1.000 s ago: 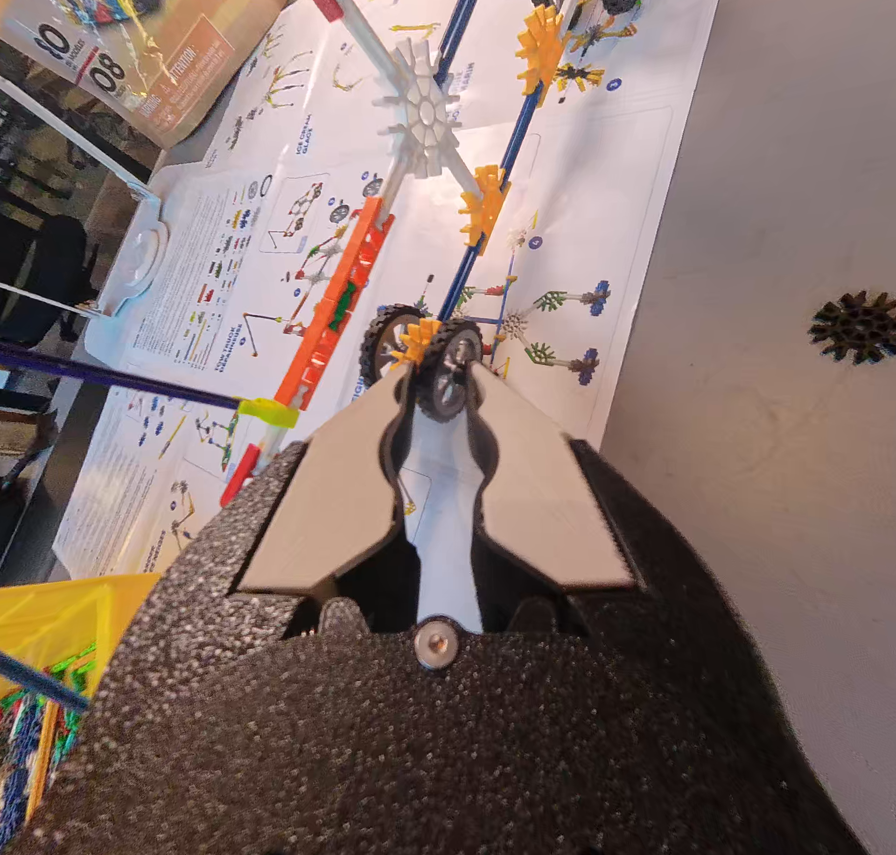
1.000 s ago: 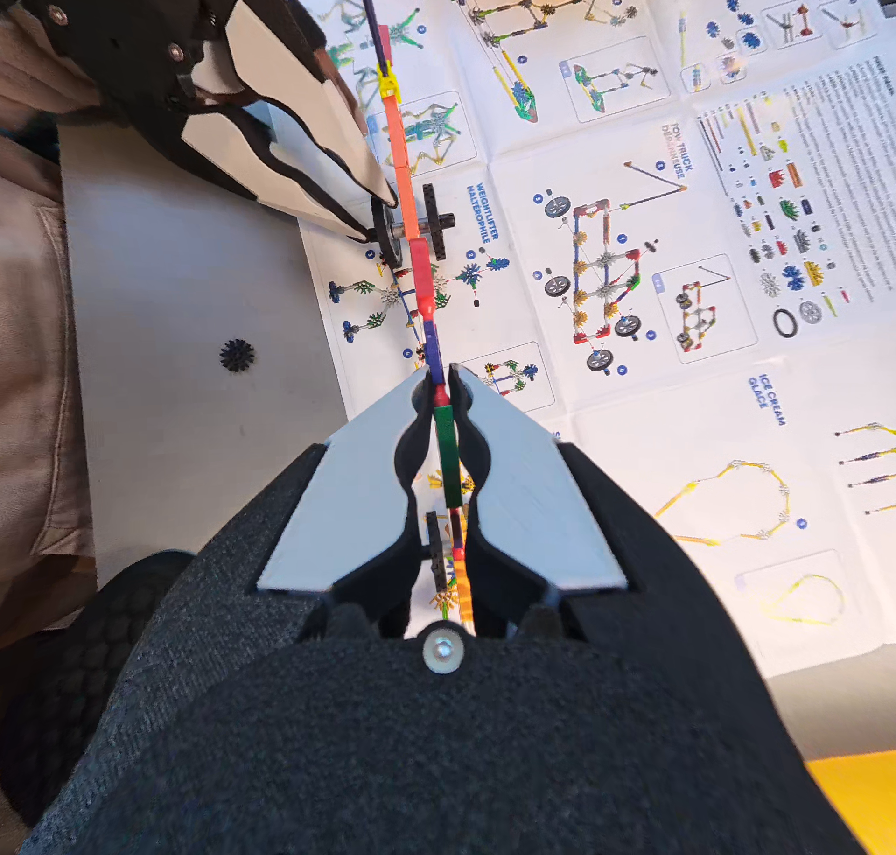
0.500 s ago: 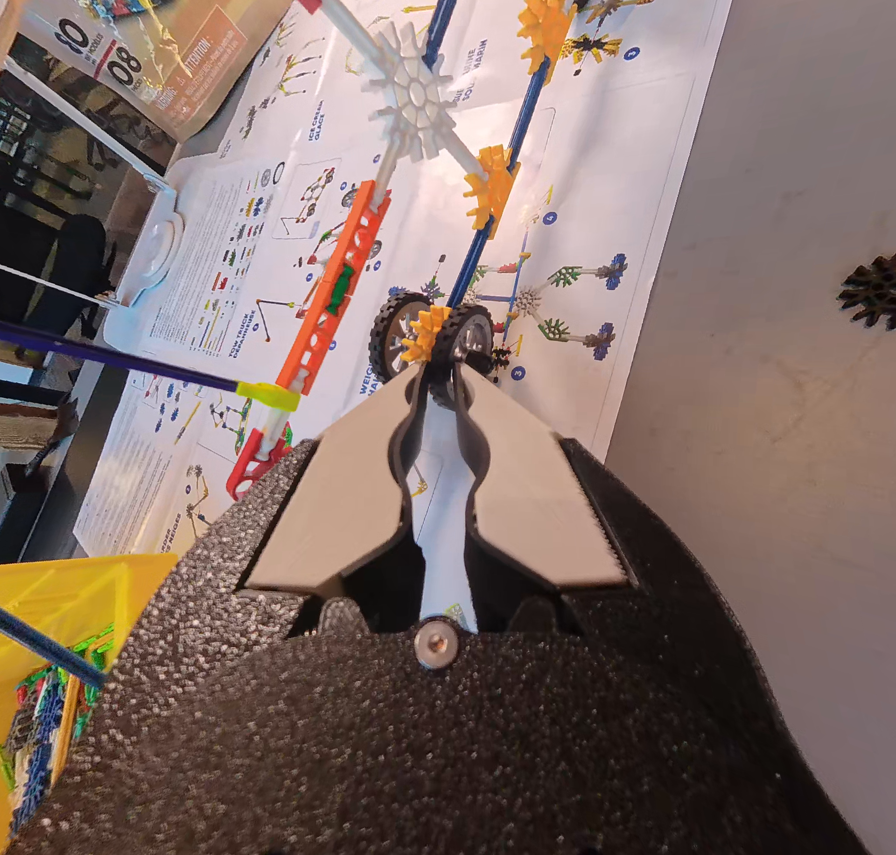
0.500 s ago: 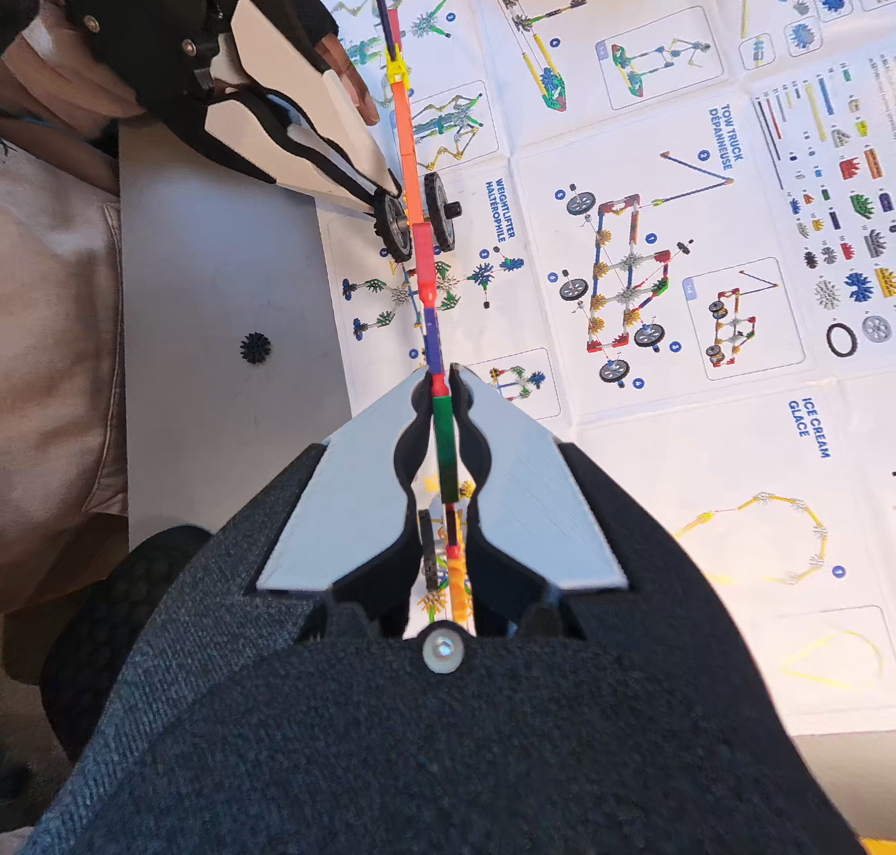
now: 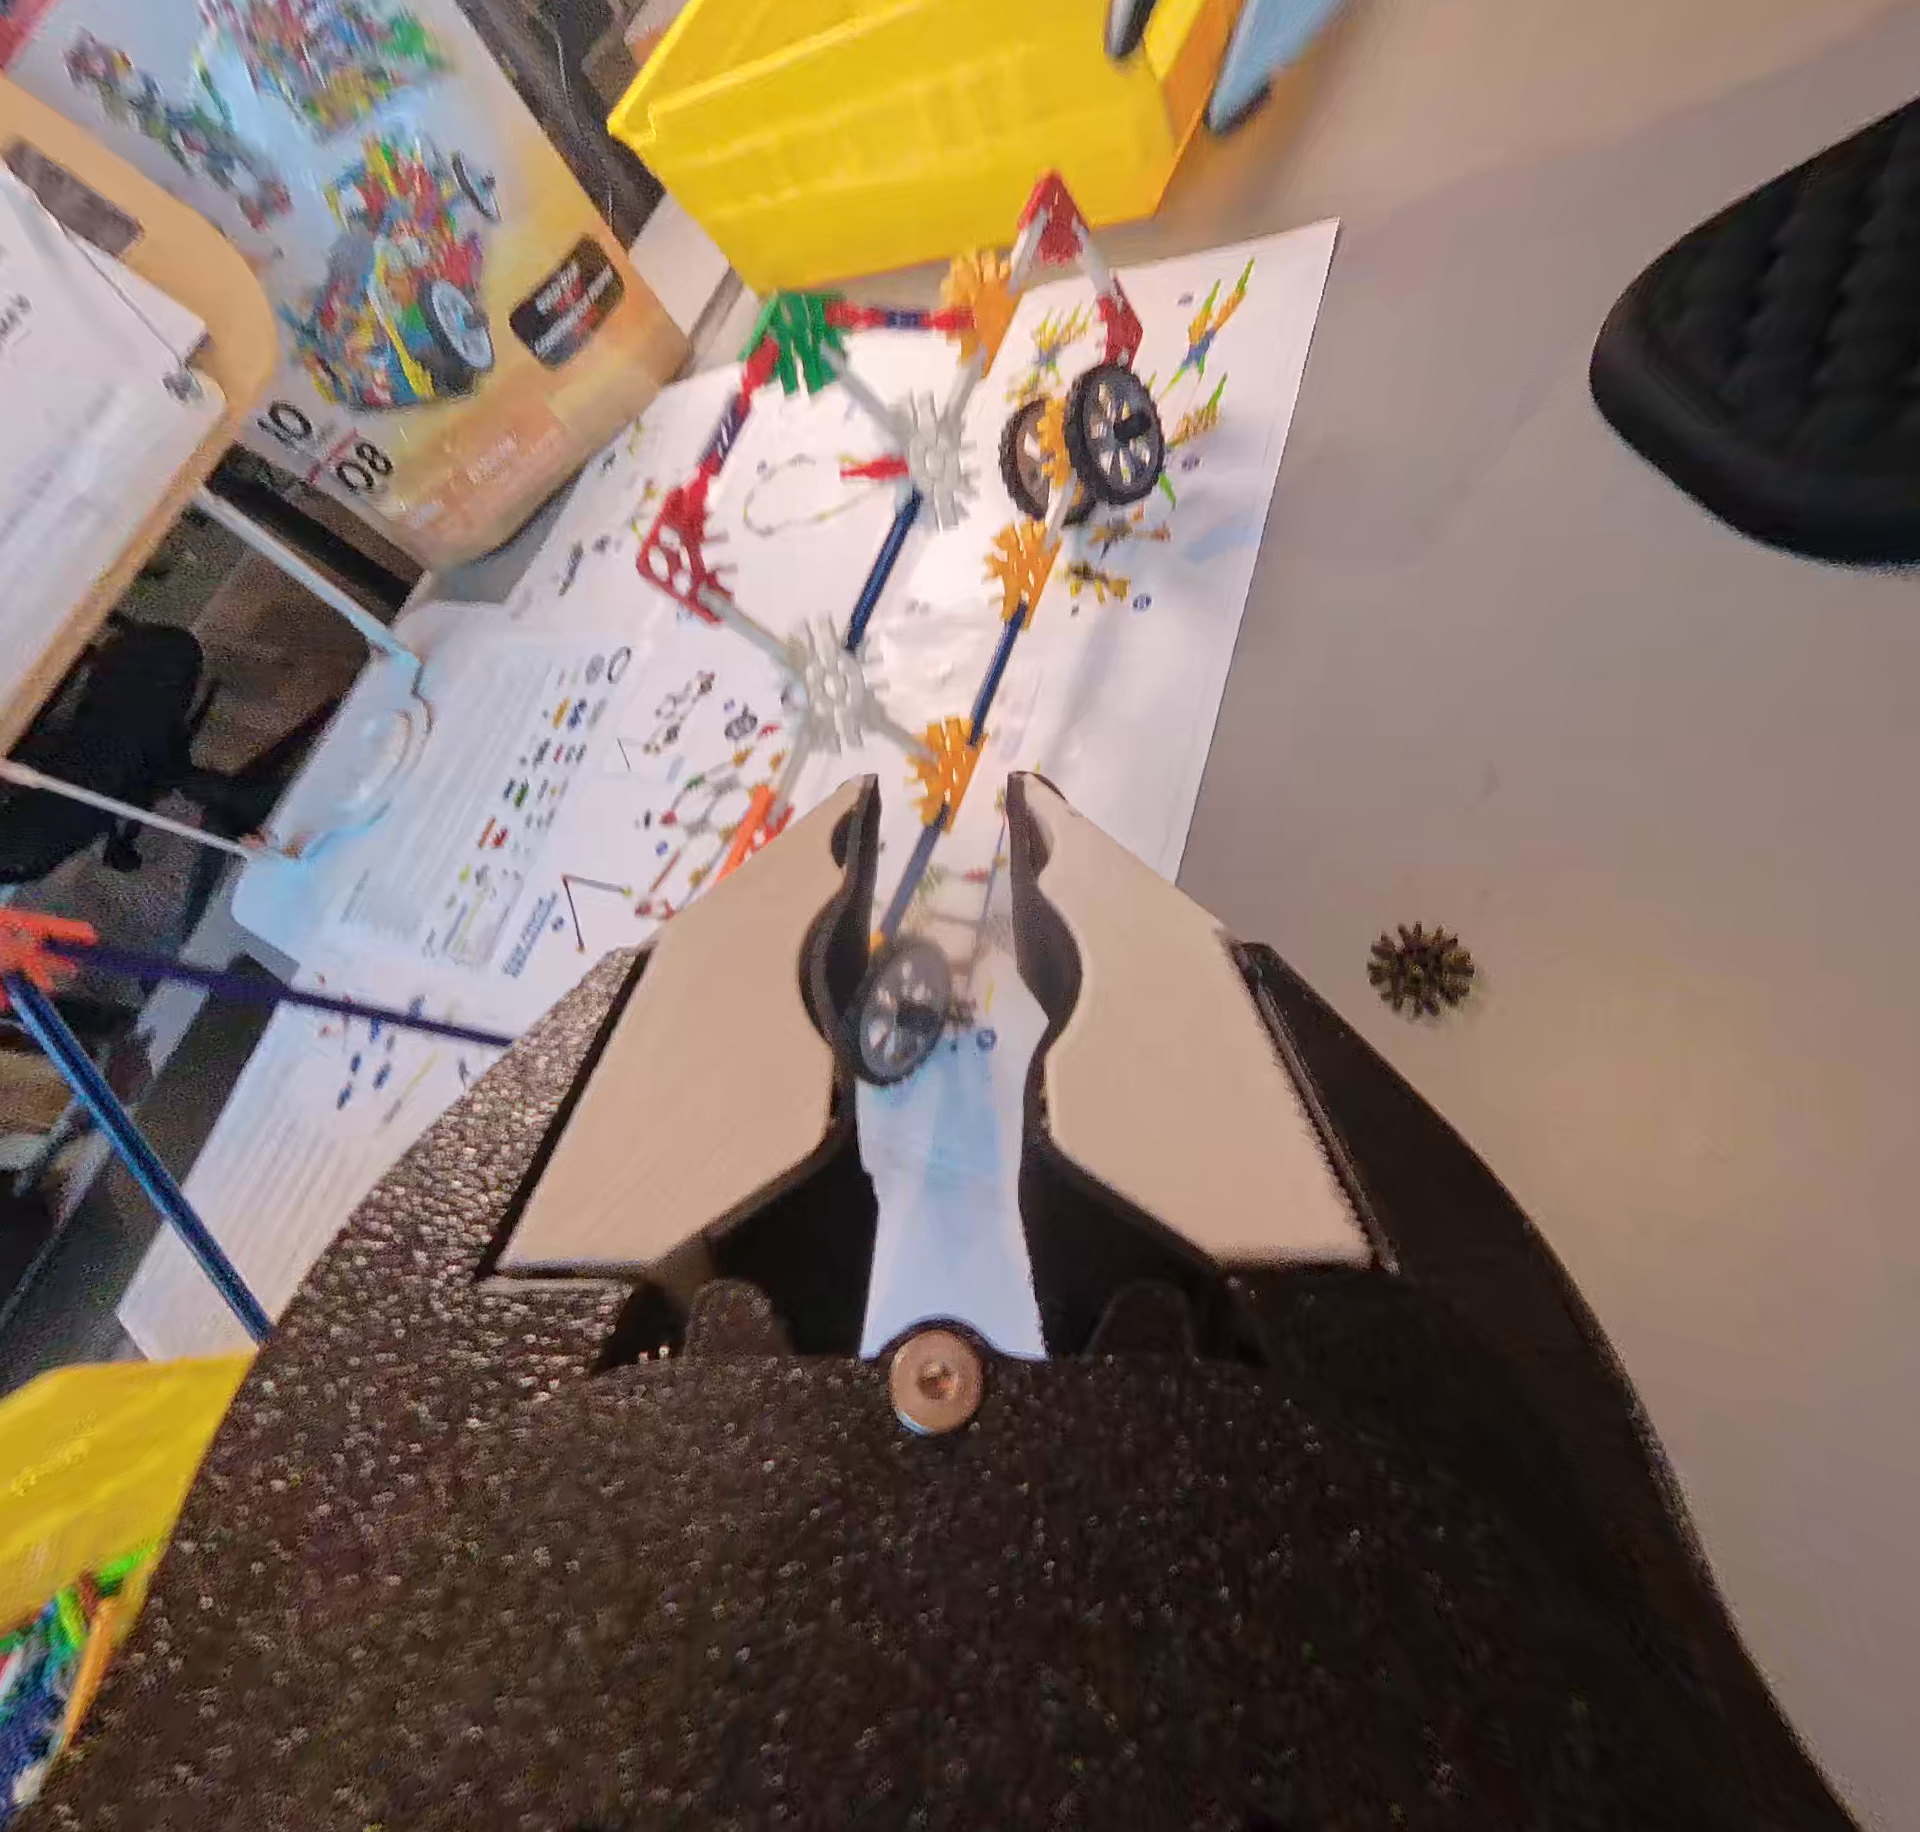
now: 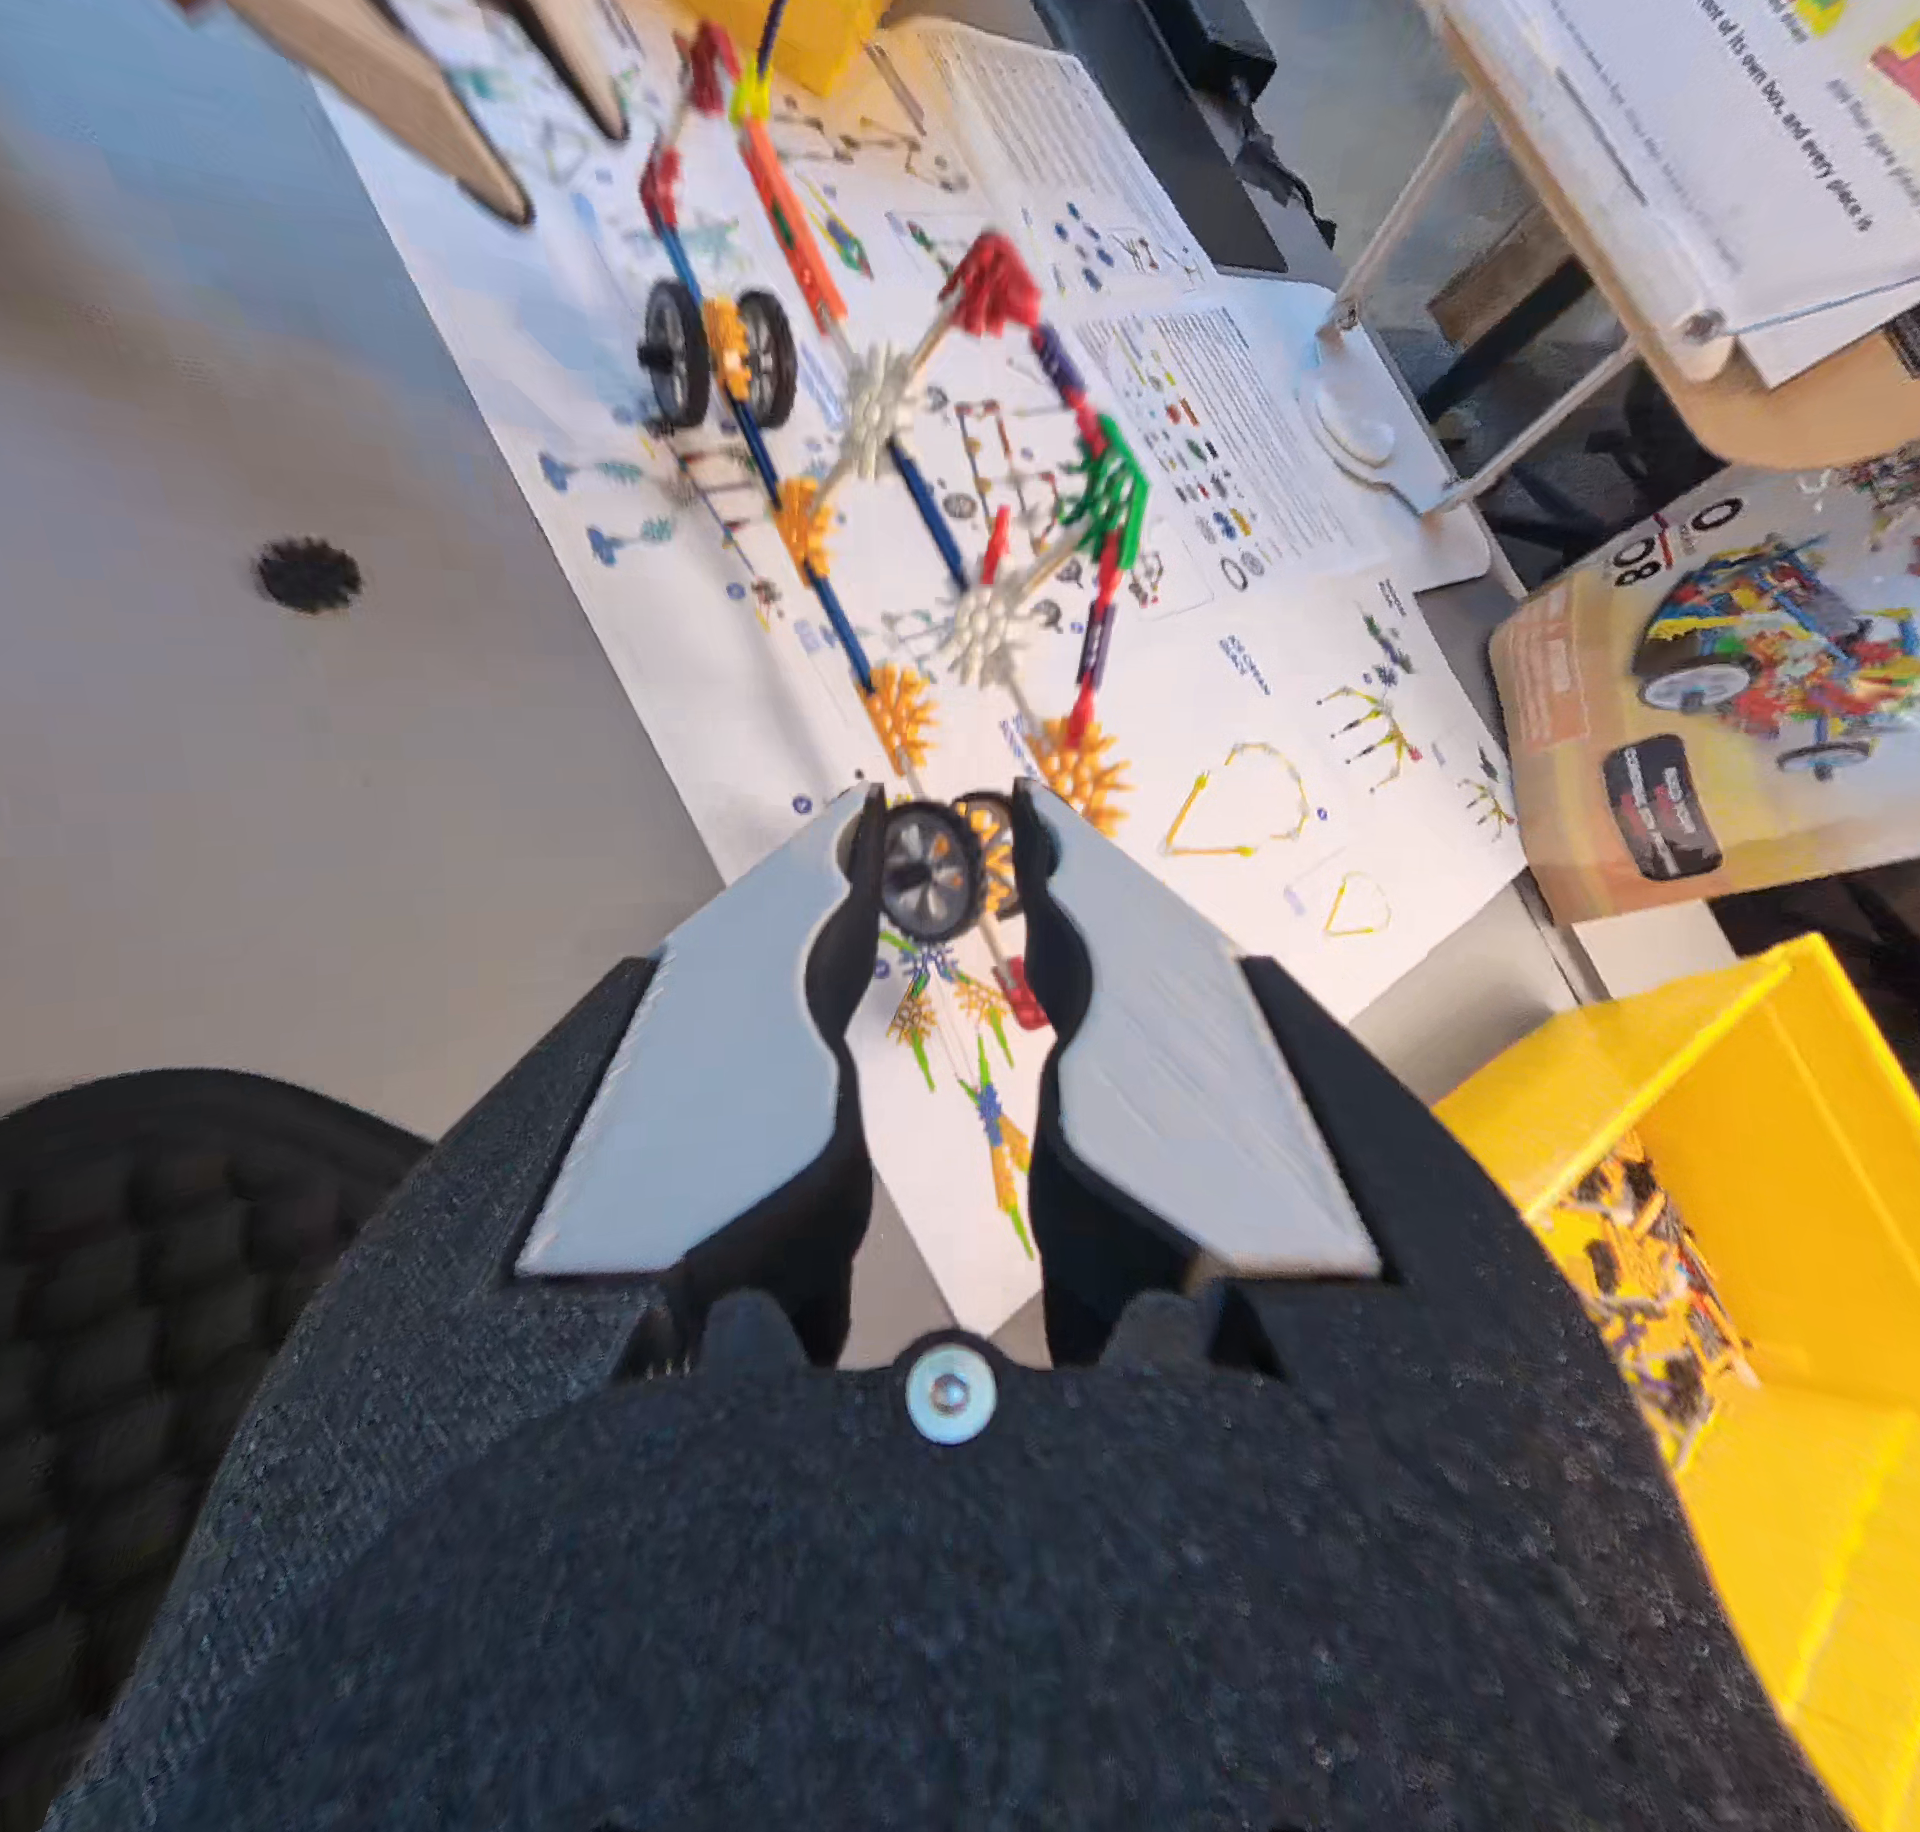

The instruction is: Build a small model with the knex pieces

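Note:
A toy vehicle frame point(image 5: 831, 686) of coloured rods, white and orange connectors and black wheels lies flat on a white instruction sheet point(image 5: 1143, 691). My left gripper point(image 5: 940, 795) is open and hangs above its near end, where one wheel point(image 5: 899, 1019) shows below the gap, untouched. My right gripper point(image 6: 945, 795) is open above the frame's point(image 6: 883, 411) other end. A wheel pair point(image 6: 930, 873) shows between its fingertips without being pressed. Each gripper appears raised and clear of the frame in the other's view: the left gripper point(image 6: 561, 172) and the right gripper point(image 5: 1179, 83).
A yellow parts bin point(image 5: 883, 120) stands past the sheet and another point(image 6: 1766, 1211) is at my right. A loose black connector point(image 5: 1418, 969) lies on the grey table. The kit's box point(image 5: 416, 255) and a paper stand point(image 6: 1714, 120) are alongside. A black padded seat point(image 5: 1787, 359) is nearby. Left tips to right tips: about 15 cm.
Both grippers opened and pulled back and up. The frame, held on edge between them before, left both grasps and now lies flat on the sheet.

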The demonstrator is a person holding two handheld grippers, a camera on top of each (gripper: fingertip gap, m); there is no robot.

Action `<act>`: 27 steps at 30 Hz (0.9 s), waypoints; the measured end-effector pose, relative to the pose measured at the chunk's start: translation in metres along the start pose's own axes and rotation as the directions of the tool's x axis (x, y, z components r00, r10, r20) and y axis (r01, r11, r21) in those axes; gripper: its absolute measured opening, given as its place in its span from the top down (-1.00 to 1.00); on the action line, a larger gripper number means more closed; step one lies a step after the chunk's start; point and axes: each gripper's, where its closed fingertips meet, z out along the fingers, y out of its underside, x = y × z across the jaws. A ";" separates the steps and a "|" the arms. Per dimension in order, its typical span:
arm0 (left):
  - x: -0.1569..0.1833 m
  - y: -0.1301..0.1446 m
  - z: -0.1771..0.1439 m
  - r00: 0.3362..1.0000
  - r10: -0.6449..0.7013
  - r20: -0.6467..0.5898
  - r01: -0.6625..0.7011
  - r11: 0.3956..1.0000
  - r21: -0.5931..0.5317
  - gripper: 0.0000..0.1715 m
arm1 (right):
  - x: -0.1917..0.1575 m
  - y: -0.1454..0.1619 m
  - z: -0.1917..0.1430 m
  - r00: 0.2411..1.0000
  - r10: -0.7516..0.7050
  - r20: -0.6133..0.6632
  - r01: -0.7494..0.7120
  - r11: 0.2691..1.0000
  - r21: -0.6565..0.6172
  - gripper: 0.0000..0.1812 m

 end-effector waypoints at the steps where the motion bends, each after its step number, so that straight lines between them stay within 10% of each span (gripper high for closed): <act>1: -0.002 -0.017 0.003 1.000 0.030 0.005 -0.030 0.999 0.020 0.72 | -0.006 0.015 0.005 0.999 -0.014 -0.037 0.012 0.999 -0.038 0.76; 6: -0.048 -0.079 0.057 0.971 0.235 0.051 -0.231 0.970 -0.078 0.53 | -0.003 0.050 0.036 0.989 0.001 -0.148 -0.019 0.993 -0.118 0.75; 9: -0.031 -0.065 0.096 0.959 0.106 -0.262 -0.177 0.948 -0.265 0.32 | -0.005 0.053 0.052 0.996 0.044 -0.084 -0.054 0.991 -0.120 0.70; 17: -0.009 -0.054 0.117 0.890 -0.017 -0.456 -0.163 0.922 -0.352 0.91 | -0.006 0.064 0.063 0.994 -0.057 -0.097 0.040 0.985 -0.169 0.88; 27: -0.012 -0.049 0.118 0.893 -0.082 -0.442 -0.116 0.909 -0.401 0.90 | -0.011 0.066 0.062 0.975 -0.164 -0.151 0.139 0.977 -0.163 0.89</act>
